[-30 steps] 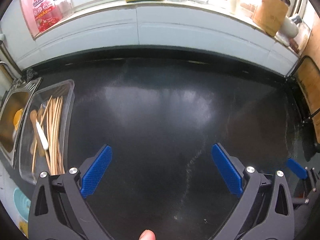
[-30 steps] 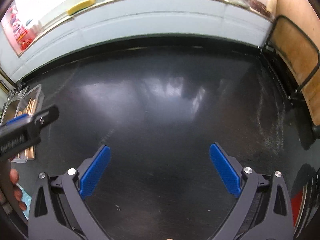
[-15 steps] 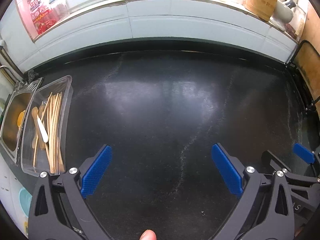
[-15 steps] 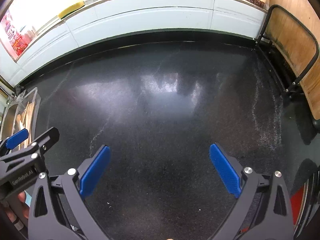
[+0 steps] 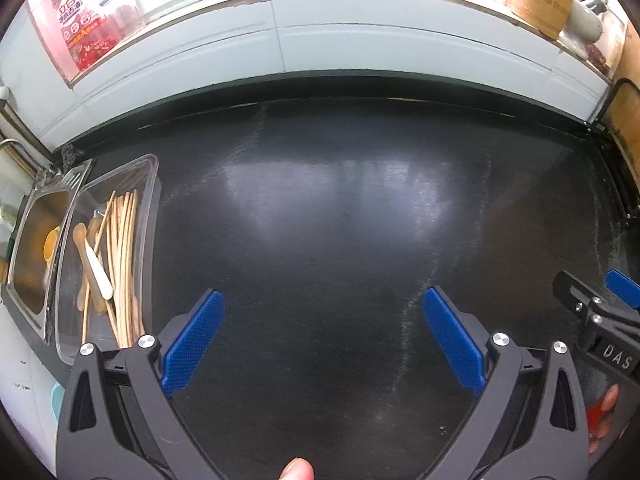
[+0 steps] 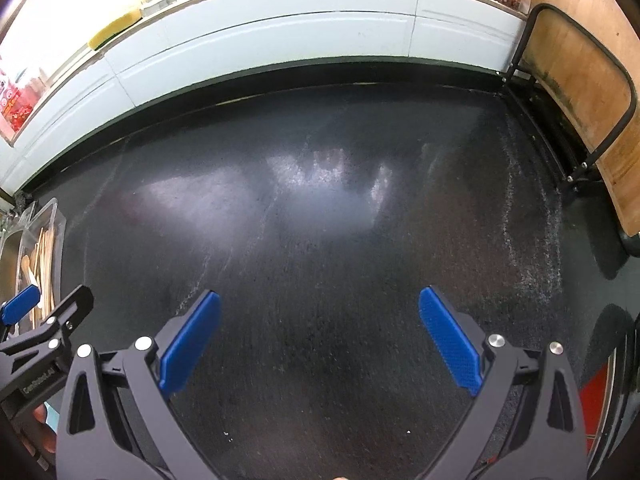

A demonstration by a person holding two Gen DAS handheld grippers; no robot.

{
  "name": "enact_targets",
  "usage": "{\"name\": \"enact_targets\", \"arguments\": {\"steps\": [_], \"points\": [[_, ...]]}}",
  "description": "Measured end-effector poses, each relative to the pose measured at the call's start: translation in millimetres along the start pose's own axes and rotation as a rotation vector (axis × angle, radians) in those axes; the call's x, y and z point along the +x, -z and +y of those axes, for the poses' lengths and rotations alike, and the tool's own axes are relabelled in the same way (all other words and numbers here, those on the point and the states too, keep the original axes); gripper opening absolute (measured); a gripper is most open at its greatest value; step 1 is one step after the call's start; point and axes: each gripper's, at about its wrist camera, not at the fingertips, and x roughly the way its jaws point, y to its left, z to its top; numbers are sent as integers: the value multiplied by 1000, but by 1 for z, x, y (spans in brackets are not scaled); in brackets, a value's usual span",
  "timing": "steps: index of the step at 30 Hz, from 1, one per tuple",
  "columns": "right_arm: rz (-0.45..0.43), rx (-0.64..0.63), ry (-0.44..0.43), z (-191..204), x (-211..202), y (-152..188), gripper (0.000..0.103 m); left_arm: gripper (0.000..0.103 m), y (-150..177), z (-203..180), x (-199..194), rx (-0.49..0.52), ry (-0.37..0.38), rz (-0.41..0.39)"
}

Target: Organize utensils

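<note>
Change: both wrist views are showing more of the surface than 1 s ago, w/ the back wall sitting higher in frame; both tools seem to be pulling back toward the near edge. Right gripper is now poking further into the left view's right side.
Meaning for task: judging by this, hands are backing off / resetting, not approaching a pick. Nothing is being carried.
Left gripper: fingers spread wide, gripping nothing, hovering over bare dark surface nr the near edge.
Right gripper: fingers also spread wide, empty, over the near-right part of the surface.
Clear tray: sitting at the surface's left edge, just beside the metal sink.
Utensils: lying inside the tray – bundle of chopsticks plus a white-handled piece and wooden spoon-like bits, piled loosely, some crossing.
Utensils vs fingers: left of and just beyond the left gripper's left finger; not between the fingers. Well apart from the right gripper.
Loose utensils on open surface: none visible in either view.
Progress guess: either sorting is nearly done or the next item is off-camera; can't tell which.
</note>
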Motion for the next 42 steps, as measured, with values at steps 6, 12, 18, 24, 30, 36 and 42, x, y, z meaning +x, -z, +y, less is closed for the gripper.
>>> {"name": "enact_targets", "arguments": {"steps": [6, 12, 18, 24, 30, 36, 42], "points": [[35, 27, 15, 4, 10, -4, 96, 97, 0, 11, 6, -4, -2, 14], [33, -7, 22, 15, 11, -4, 96, 97, -2, 15, 9, -14, 5, 23], [32, -26, 29, 22, 11, -4, 96, 97, -4, 15, 12, -19, 12, 27], [34, -11, 32, 21, 11, -4, 96, 97, -7, 17, 15, -22, 17, 29], [36, -3, 43, 19, 12, -5, 96, 97, -9, 17, 17, -25, 14, 32], [37, -5, 50, 20, 12, -5, 96, 97, -9, 14, 15, -11, 6, 23], [34, -6, 57, 19, 11, -4, 96, 97, -8, 14, 15, -13, 9, 26]]}}
